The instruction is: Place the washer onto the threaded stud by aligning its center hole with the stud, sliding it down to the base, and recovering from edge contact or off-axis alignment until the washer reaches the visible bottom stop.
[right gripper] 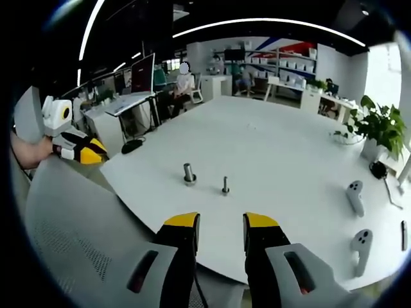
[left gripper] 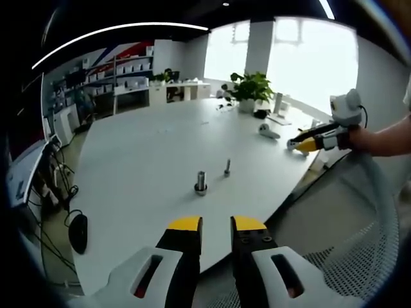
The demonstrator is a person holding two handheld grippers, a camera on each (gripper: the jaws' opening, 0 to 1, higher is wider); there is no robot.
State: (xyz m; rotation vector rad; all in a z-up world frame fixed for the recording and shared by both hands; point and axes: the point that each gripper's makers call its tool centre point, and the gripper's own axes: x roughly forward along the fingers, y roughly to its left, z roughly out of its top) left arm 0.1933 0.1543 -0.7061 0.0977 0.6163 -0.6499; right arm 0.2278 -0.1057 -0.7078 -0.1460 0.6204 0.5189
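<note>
On the white table [left gripper: 148, 147] stands a short metal threaded stud [left gripper: 201, 182] with a wider ring at its foot; I cannot tell whether that ring is the washer. A thinner bolt [left gripper: 227, 168] stands just to its right. In the right gripper view the stud [right gripper: 189, 174] and the thin bolt [right gripper: 225, 186] stand side by side near the table's front edge. My left gripper [left gripper: 216, 224] hangs in front of the table, open and holding nothing. My right gripper [right gripper: 221, 223] is likewise open with nothing between its jaws. Each gripper also appears in the other's view, the right gripper [left gripper: 302, 145] and the left gripper [right gripper: 83, 151], both hand-held beyond the table edge.
A mesh chair back [left gripper: 366, 256] [right gripper: 64, 218] lies between me and the table. White controllers [right gripper: 354, 196] [left gripper: 268, 131] and a potted plant [left gripper: 247, 90] [right gripper: 379, 128] sit further along the table. Desks with monitors [right gripper: 138, 80] and shelves stand behind.
</note>
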